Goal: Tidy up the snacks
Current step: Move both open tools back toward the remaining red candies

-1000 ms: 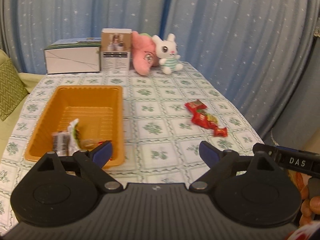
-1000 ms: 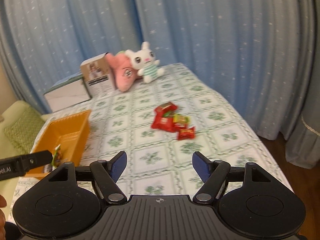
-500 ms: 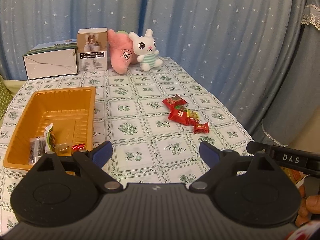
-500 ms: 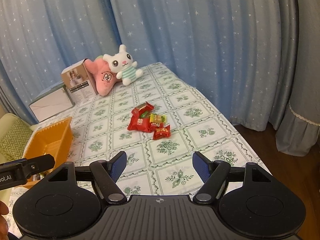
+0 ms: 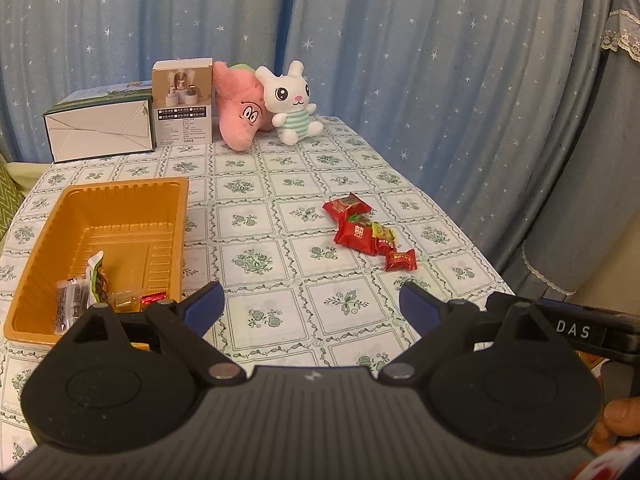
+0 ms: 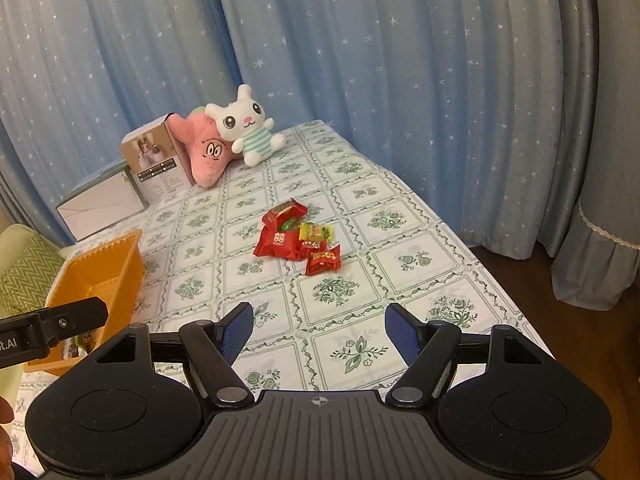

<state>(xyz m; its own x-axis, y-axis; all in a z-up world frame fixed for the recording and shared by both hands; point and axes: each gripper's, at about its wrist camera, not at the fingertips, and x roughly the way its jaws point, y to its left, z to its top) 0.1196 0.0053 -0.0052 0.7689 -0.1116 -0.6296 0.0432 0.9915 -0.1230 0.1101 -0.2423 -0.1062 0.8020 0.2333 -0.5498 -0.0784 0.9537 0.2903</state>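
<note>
A small heap of red snack packets point(image 5: 362, 229) point(image 6: 296, 236), with one yellow-green candy point(image 6: 316, 232) in it, lies on the patterned tablecloth right of centre. An orange tray point(image 5: 120, 216) point(image 6: 100, 272) stands at the left and holds several wrapped snacks point(image 5: 86, 292) at its near end. My left gripper point(image 5: 310, 306) hovers open over the near part of the table, between the tray and the heap, with nothing between its fingers. My right gripper point(image 6: 318, 330) is open and empty too, short of the heap. Each gripper's edge shows in the other's view.
At the table's far end stand a white carton point(image 5: 100, 132), a small product box point(image 5: 182, 102), a pink plush point(image 5: 240, 114) and a white bunny plush point(image 5: 290, 100). Blue starred curtains hang behind. The table's right edge point(image 6: 472, 248) drops to the dark floor. A green cushion point(image 6: 24, 272) lies left.
Both views have swung so the tray sits further left and the snack heap nearer centre. Most of that came in the first half second. Both grippers stayed open and empty.
</note>
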